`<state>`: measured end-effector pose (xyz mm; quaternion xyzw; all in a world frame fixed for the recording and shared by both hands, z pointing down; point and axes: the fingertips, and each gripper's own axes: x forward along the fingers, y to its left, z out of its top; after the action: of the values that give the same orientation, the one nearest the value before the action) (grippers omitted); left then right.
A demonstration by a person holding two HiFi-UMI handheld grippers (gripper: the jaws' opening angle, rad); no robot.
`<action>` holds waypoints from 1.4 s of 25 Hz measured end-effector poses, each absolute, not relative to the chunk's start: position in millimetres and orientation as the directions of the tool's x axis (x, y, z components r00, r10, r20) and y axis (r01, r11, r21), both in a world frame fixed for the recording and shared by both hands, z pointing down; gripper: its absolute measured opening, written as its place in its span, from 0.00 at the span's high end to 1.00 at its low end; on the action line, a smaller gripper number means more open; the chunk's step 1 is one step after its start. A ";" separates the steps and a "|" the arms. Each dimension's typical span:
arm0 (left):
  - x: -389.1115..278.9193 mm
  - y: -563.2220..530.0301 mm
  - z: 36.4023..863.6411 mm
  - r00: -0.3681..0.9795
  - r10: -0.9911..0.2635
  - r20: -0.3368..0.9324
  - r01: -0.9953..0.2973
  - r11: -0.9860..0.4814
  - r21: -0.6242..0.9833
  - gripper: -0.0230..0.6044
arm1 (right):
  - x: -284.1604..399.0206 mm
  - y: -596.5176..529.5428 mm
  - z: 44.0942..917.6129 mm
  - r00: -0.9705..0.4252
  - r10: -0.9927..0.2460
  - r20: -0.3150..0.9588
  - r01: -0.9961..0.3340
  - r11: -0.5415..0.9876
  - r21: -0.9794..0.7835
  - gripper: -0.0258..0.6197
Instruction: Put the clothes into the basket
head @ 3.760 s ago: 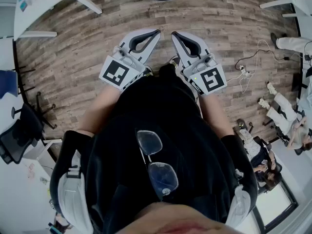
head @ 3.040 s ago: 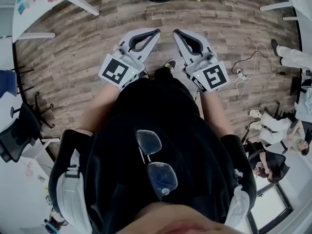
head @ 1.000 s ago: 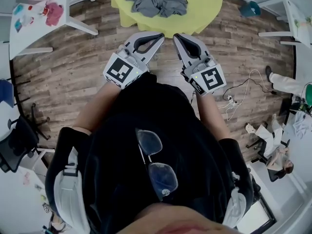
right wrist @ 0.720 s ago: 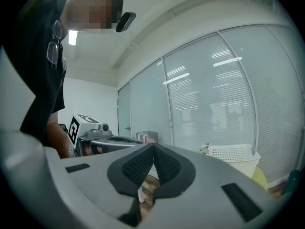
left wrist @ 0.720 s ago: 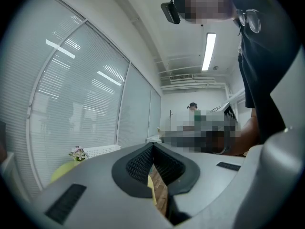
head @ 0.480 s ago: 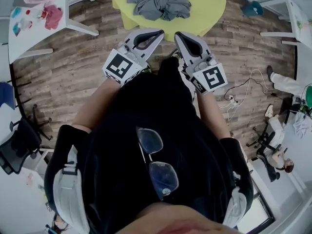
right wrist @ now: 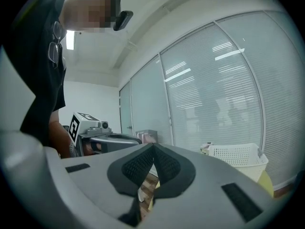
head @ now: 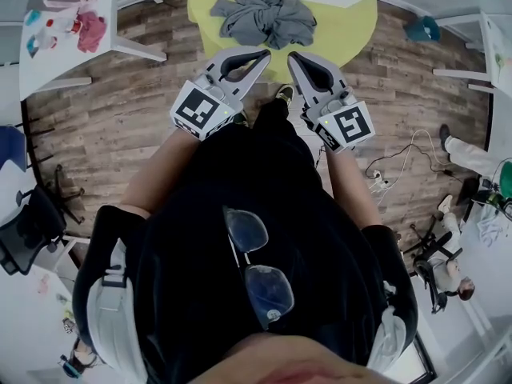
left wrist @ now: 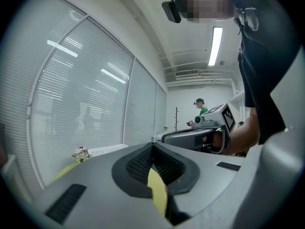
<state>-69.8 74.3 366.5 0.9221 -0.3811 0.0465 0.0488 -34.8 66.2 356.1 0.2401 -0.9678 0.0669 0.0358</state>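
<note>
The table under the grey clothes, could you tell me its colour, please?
The table is yellow, clearest in the head view.

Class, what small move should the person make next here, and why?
Probably reach forward over the yellow table to the grey clothes while opening the jaws: the left gripper and right gripper are both shut, empty and short of the heap.

A yellow table (head: 344,34) stands at twelve o'clock on a wooden floor (head: 120,126). White cable (head: 378,181) at three o'clock, black chair (head: 28,230) at eight.
</note>
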 end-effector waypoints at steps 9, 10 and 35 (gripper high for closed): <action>-53.2 19.5 363.6 0.669 -0.731 0.131 -0.741 -0.670 0.043 0.95 | -20.9 12.1 357.5 -0.900 -0.423 0.108 -0.433 0.896 -0.096 0.92; -51.5 14.1 364.1 0.665 -0.734 0.137 -0.744 -0.667 0.040 0.95 | -19.5 6.1 356.9 -0.902 -0.419 0.104 -0.428 0.898 -0.097 0.92; -19.9 -68.2 397.9 0.515 -0.831 0.212 -0.855 -0.514 0.065 0.95 | 10.4 -85.8 382.7 -0.953 -0.278 0.119 -0.294 0.944 -0.153 0.92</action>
<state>-19.9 -68.2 397.9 0.8666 -0.4864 0.0771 0.0805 10.4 -85.8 382.7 0.1451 -0.9846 0.0846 0.0479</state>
